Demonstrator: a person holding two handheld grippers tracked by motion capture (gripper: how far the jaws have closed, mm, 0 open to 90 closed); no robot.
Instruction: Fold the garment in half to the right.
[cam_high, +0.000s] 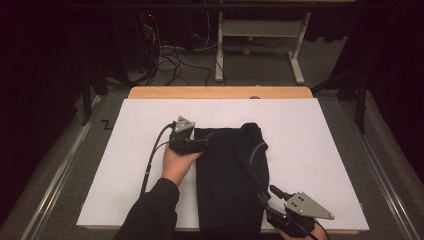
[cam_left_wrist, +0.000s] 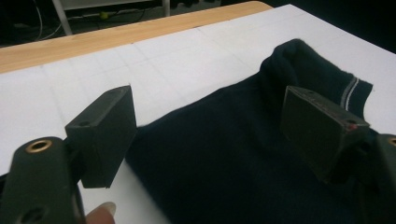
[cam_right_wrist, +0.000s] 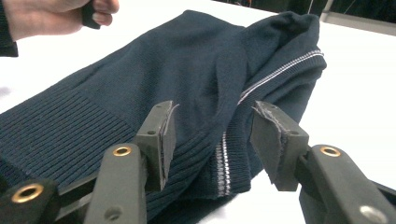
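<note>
Jaws gape on both our grippers, gripping nothing: left gripper (cam_high: 197, 142) levelled over the dark sweater's (cam_high: 227, 175) far-left corner, right gripper (cam_high: 270, 197) angled at its near-right edge.

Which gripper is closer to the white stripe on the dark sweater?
Right. The right gripper has its open jaws either side of the white stripe at the sweater's near edge. The left gripper sits open at the far left corner.

A dark navy sweater (cam_high: 230, 170) (white-striped ribbed trim) lies folded lengthwise on the table.
</note>
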